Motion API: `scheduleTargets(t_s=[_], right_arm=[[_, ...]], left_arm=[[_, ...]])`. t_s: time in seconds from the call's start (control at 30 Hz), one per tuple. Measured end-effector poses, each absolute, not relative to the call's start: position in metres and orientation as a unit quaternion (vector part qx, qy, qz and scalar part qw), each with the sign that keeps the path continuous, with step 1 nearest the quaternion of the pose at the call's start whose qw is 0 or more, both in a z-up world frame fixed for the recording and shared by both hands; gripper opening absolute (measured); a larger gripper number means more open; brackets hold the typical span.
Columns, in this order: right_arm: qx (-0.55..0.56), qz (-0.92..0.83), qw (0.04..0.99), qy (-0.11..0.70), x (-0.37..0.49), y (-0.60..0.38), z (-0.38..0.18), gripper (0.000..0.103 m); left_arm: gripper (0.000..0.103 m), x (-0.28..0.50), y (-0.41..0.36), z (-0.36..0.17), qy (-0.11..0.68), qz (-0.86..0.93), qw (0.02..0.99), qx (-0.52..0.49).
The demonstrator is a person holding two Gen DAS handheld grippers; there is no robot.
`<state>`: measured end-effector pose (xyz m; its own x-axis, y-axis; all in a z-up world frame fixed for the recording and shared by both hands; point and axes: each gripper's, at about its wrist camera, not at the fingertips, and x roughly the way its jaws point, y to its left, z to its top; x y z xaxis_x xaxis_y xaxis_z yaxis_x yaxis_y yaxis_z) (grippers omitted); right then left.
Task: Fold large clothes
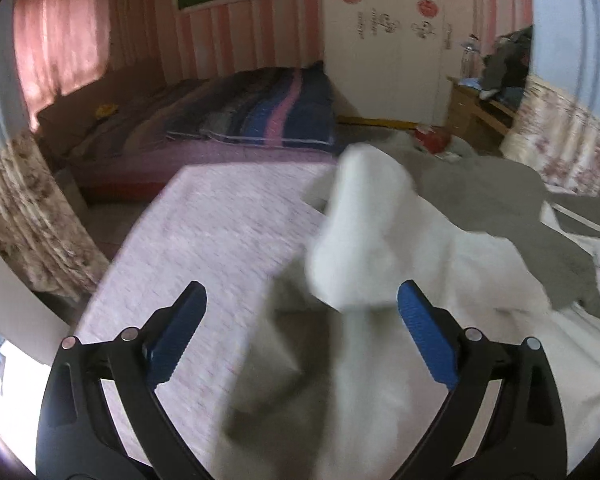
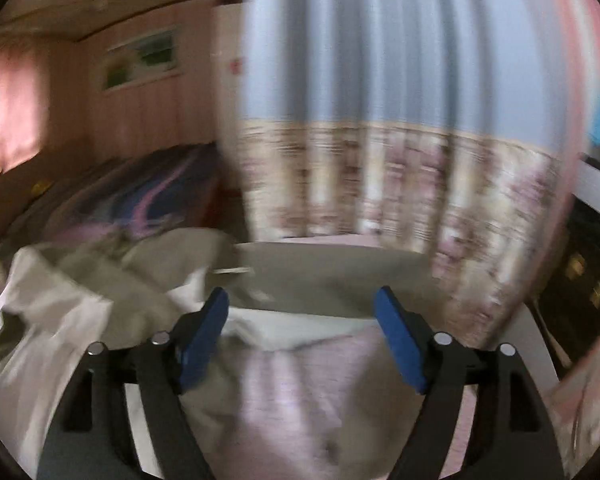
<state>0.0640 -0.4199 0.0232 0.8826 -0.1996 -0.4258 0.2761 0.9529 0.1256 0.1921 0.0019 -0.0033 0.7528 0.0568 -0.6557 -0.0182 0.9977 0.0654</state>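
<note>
The large white-and-grey fabric garment (image 1: 440, 248) lies rumpled on the pale pink textured bed cover (image 1: 220, 232), one white fold humped up at centre and grey panels spreading to the far right; the fold looks at most partly made, with squaring, flattening and the remaining folds judged still outstanding. The left gripper (image 1: 300, 308) stands with blue pads wide apart, white cloth passing between them but not pinched, and the right gripper (image 2: 302, 304) is likewise spread with nothing gripped, the garment lying to its left. No container is discernible in either view.
</note>
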Motion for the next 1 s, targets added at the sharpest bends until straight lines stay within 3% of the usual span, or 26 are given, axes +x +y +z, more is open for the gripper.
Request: scheduleTargets(t_s=[0.3,0.5,0.6,0.7,0.77,0.83,1.0], right_arm=[[0.044,-0.071,0.974,0.213,0.107,-0.365,0.041,0.083],[0.047,-0.026,0.966,0.255,0.147,-0.337,0.022,0.087],[0.041,-0.016,0.954,0.295,0.170,-0.319,0.003,0.087],[0.039,-0.001,0.946,0.321,0.179,-0.304,-0.014,0.087],[0.028,-0.002,0.940,0.340,0.186,-0.297,-0.026,0.087],[0.030,-0.014,0.932,0.362,0.196,-0.298,-0.042,0.087],[0.045,-0.033,0.922,0.383,0.202,-0.309,-0.059,0.087]], left_arm=[[0.097,0.260,0.061,-0.010,0.379,0.050,0.924,0.014],[0.098,0.281,0.031,-0.062,0.425,-0.035,0.904,-0.018],[0.098,0.295,0.008,-0.097,0.458,-0.038,0.888,0.013],[0.078,0.296,0.000,-0.109,0.455,-0.046,0.889,0.023],[0.010,0.294,-0.003,-0.102,0.438,-0.040,0.897,0.047],[0.000,0.294,0.003,-0.096,0.416,-0.002,0.907,0.069],[0.000,0.304,0.079,-0.092,0.422,0.075,0.903,-0.022]])
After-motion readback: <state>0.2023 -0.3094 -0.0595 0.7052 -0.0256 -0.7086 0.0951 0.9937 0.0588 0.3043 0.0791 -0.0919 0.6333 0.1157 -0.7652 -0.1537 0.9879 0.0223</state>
